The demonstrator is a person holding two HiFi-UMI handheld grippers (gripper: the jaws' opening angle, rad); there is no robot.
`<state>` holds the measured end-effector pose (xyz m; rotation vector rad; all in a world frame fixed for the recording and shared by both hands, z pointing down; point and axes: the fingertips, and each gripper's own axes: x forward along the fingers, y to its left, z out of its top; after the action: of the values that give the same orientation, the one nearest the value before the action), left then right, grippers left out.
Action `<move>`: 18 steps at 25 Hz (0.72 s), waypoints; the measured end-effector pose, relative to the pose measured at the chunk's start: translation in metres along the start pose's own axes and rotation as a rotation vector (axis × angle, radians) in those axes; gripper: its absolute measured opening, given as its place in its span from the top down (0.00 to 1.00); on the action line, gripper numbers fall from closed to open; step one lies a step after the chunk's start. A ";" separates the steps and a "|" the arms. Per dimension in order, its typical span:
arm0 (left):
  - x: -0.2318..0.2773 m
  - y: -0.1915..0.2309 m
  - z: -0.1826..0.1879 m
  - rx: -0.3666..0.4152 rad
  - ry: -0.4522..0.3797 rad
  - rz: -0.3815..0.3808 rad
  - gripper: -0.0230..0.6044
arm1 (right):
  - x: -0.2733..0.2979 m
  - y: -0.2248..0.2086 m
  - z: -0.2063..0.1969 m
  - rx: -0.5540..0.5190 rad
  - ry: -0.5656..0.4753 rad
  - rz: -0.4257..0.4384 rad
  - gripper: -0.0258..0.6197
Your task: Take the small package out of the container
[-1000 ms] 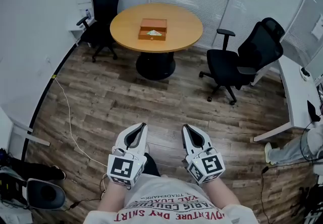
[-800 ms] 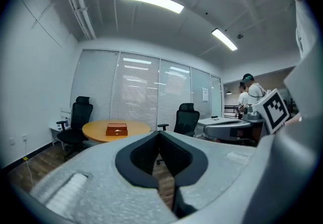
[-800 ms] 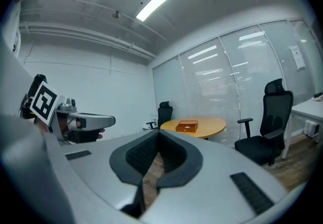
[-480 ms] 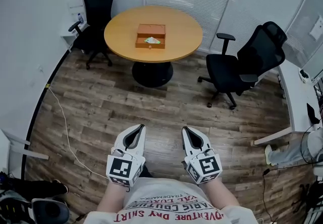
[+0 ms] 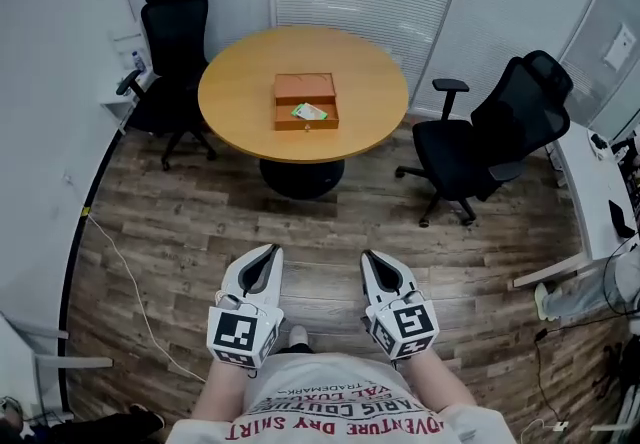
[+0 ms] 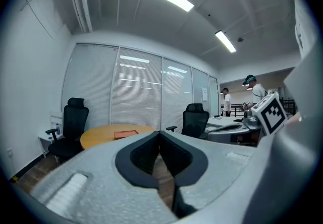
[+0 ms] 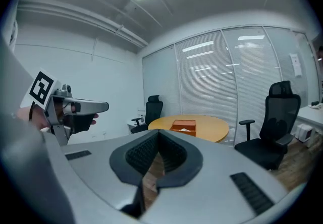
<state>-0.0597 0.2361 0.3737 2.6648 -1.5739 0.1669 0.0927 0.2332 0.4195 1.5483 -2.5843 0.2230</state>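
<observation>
A small package point(image 5: 309, 112), white and green as far as I can tell, lies in the open orange-brown wooden box point(image 5: 306, 87) near the middle of the round light-wood tabletop point(image 5: 240, 102). Well apart from it, the left gripper point(image 5: 268, 252) and right gripper point(image 5: 372, 256) have their fingers point(image 6: 137, 160) pressed together on nothing.

A round counter point(image 5: 240, 102) of smooth pale wood with a soft sheen. On it is a container point(image 5: 305, 88) of darker orange-brown wood. The floor point(image 5: 180, 222) is grainy, matt wood-look planks. The left gripper point(image 5: 266, 252) and right gripper point(image 5: 372, 257) are matt white plastic, their jaws lined with black ribbed pads.
</observation>
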 end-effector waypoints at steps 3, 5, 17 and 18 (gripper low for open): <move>0.010 0.043 -0.004 -0.004 0.015 -0.005 0.94 | 0.039 0.011 0.003 0.002 0.011 -0.015 0.95; 0.017 0.067 -0.005 -0.007 0.020 -0.004 0.94 | 0.062 0.017 0.004 0.004 0.022 -0.018 0.95; 0.054 0.162 -0.037 -0.083 0.060 0.077 0.94 | 0.173 0.024 -0.012 -0.031 0.115 0.042 0.95; 0.060 0.168 -0.038 -0.085 0.061 0.089 0.94 | 0.183 0.020 -0.011 -0.034 0.113 0.050 0.95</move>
<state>-0.1809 0.1057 0.4157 2.5035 -1.6438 0.1789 -0.0102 0.0864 0.4614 1.4188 -2.5276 0.2629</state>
